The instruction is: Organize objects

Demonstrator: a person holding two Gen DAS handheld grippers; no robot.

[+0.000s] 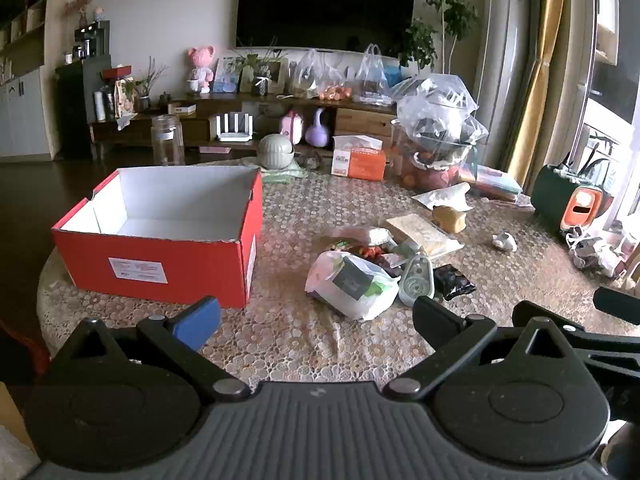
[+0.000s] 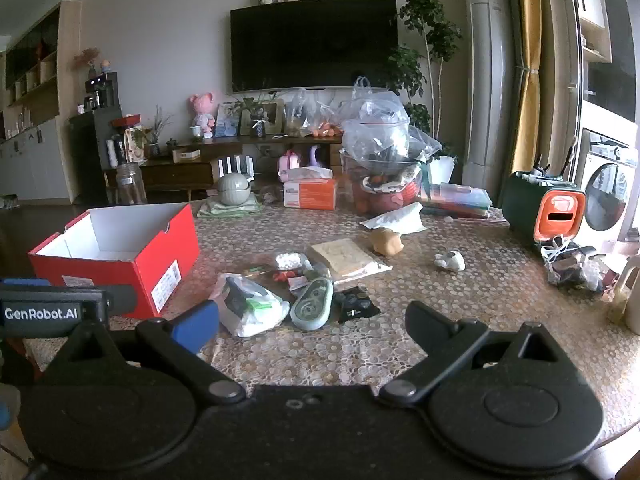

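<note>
While both grippers hover with jaws spread wide and nothing in them, the left gripper (image 1: 316,316) and right gripper (image 2: 312,322) face a small pile on the table (image 1: 320,208). A crumpled white bag (image 1: 352,284), a pale green case (image 1: 416,282) and a black packet (image 1: 454,280) lie touching, just right of the open, empty red box (image 1: 160,256).

Red box (image 1: 160,256), white inside; beige floral lace tablecloth (image 1: 320,208); black TV (image 1: 324,4).

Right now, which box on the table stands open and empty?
The red cardboard box, lidless with its white inside bare; the orange tissue box behind holds tissues.
</note>
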